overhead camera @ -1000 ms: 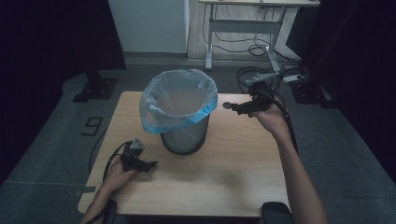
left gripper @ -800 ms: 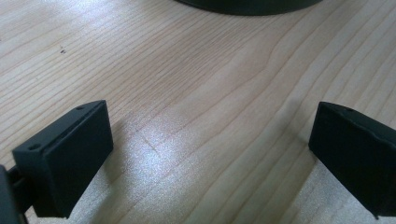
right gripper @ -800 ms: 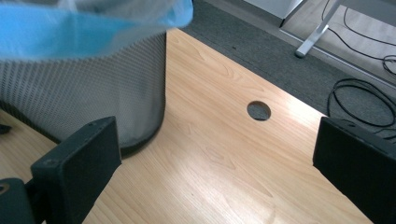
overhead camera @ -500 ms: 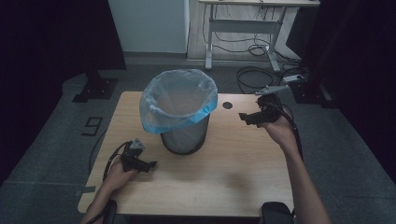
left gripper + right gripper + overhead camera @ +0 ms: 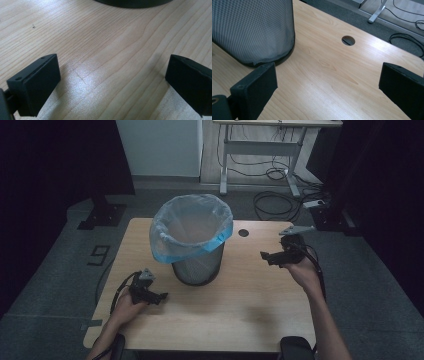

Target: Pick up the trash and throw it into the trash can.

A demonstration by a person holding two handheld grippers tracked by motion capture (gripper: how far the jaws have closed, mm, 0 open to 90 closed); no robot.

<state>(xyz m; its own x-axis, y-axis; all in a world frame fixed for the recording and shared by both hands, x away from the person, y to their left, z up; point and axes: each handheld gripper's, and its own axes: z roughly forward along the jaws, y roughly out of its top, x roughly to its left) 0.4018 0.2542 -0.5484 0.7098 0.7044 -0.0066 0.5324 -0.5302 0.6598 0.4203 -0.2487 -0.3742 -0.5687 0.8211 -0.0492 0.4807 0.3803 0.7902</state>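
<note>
A mesh bin (image 5: 196, 265) is set on the table (image 5: 240, 310) between the left gripper (image 5: 161, 296) and the right gripper (image 5: 264, 255). A bag (image 5: 192, 227) is fitted in it. A cable hole (image 5: 243, 233) is placed beyond the right gripper, toward the bin.

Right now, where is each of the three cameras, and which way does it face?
High view: above the person's side, looking down at the table; forearms and both grippers show.
Left gripper view: on the left gripper, facing tabletop; open black fingers.
Right gripper view: on the right gripper, facing the mesh bin.
The bin appears in all three views.
</note>
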